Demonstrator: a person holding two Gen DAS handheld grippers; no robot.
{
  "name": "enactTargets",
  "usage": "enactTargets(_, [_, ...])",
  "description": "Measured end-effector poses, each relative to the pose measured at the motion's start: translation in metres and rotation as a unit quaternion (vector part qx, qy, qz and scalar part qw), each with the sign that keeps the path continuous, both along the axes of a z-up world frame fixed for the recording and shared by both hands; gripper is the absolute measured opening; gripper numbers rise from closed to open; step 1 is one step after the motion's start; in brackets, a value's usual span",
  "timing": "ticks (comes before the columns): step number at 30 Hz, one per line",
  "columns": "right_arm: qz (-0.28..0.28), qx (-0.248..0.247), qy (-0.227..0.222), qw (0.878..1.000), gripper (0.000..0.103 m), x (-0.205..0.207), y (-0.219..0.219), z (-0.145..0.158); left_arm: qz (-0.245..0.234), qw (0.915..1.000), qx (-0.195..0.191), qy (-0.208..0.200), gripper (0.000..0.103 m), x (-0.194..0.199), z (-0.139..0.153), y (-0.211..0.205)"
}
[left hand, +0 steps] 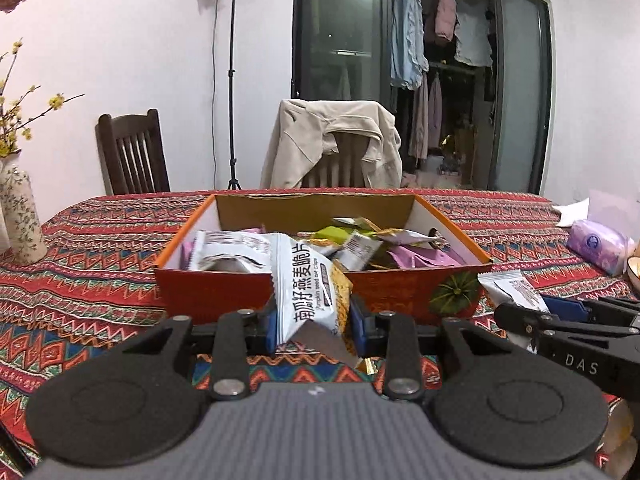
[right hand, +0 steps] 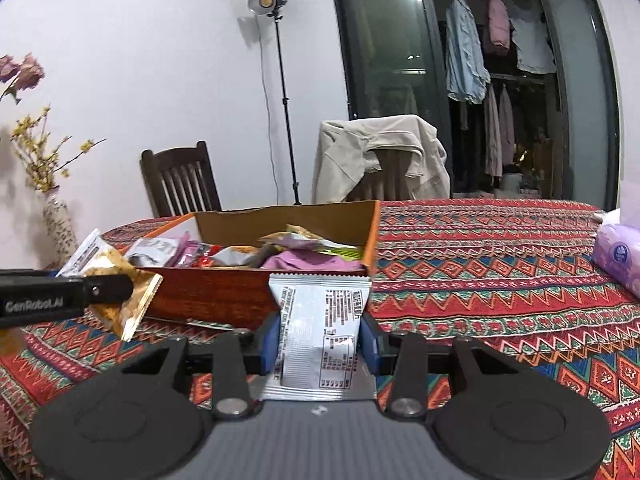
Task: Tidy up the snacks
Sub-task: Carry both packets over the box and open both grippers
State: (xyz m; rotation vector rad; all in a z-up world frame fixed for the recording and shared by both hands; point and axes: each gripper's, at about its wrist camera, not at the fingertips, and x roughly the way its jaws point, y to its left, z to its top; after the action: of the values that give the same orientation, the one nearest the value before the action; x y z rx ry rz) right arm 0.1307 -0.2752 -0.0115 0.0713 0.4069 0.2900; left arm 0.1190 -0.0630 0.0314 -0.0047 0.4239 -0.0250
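Observation:
An open orange cardboard box (left hand: 420,286) (right hand: 216,292) stands on the patterned tablecloth, filled with several snack packets. My left gripper (left hand: 314,320) is shut on a white-and-yellow oat crisp packet (left hand: 308,288), held upright just in front of the box's near wall. In the right wrist view that same packet (right hand: 112,280) hangs from the left gripper's dark arm at the left. My right gripper (right hand: 320,340) is shut on a white snack packet (right hand: 320,320), printed back facing me, held near the box's right front corner. This right gripper also shows at the right of the left wrist view, carrying its packet (left hand: 516,288).
A purple tissue pack (left hand: 598,242) (right hand: 618,256) lies at the table's right side. A flowered vase (left hand: 20,216) (right hand: 60,224) stands at the left. Two chairs, one draped with a beige jacket (left hand: 332,144), stand behind the table, with a lamp stand (left hand: 232,80) beyond.

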Motion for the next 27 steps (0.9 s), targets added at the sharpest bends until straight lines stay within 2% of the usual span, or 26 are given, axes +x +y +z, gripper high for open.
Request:
enactTargets(11, [0.008,-0.022,-0.022,0.999,0.040,-0.001,0.035,0.024,-0.004,0.9995,-0.023,-0.022,0.034,-0.003,0.011,0.025])
enactTargets(20, [-0.001,-0.027,-0.045,0.999,0.040,0.018,0.053,0.050,-0.009,0.9981,-0.012,-0.060,0.034,0.011,0.034,0.034])
enactTargets(27, [-0.019,-0.021,-0.057,0.998,0.040,0.045,0.058,0.070,-0.006,0.9977,0.000,-0.068,0.034,0.037,0.048,0.031])
